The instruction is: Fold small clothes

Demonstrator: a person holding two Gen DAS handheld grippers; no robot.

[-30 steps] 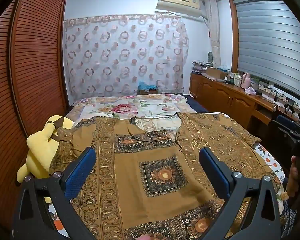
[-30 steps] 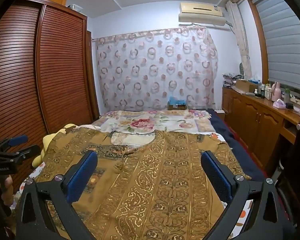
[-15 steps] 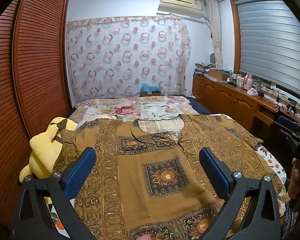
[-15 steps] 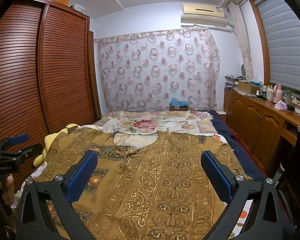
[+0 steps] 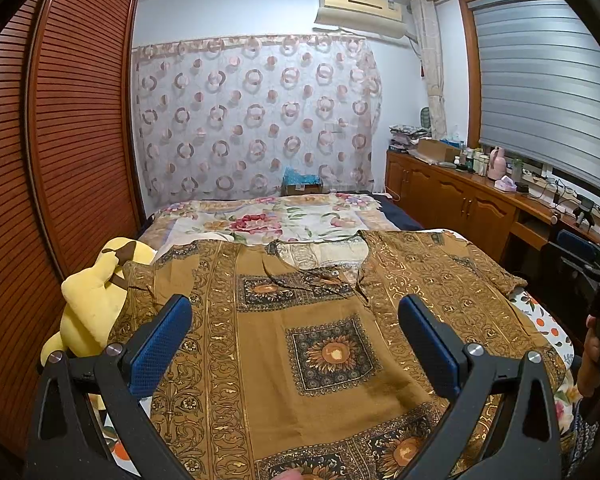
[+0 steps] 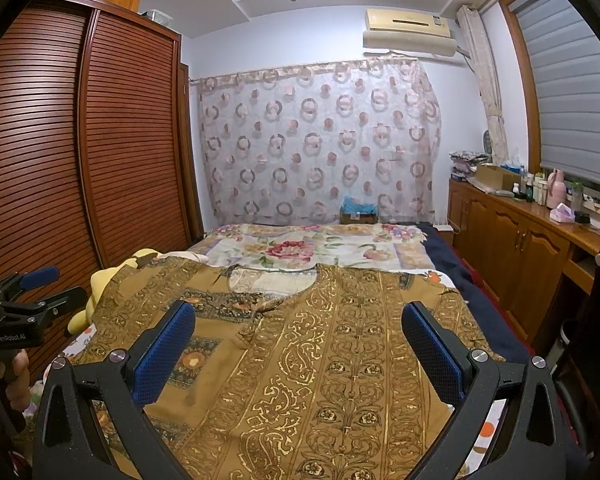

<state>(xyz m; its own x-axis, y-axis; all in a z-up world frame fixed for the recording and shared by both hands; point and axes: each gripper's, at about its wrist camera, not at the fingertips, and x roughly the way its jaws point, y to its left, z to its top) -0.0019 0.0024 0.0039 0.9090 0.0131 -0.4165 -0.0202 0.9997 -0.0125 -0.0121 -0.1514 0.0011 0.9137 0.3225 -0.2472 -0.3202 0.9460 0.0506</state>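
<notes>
A brown and gold patterned shirt lies spread flat, front side up, across the near half of the bed. Its neckline points toward the far edge of the bed; its hem lies at the near edge. One sleeve extends toward the left edge of the bed, the other toward the right edge.

The left gripper is held above the near part of the shirt. Its jaws stand wide apart and hold nothing. The blue pads do not touch the fabric.

The right gripper is held above the right half of the shirt. Its jaws also stand wide apart and hold nothing.

A yellow plush toy lies at the left edge of the bed, touching the left sleeve. A floral bedsheet covers the far half of the bed. A louvred wooden wardrobe stands along the left side of the bed. A wooden cabinet stands along the right side.
</notes>
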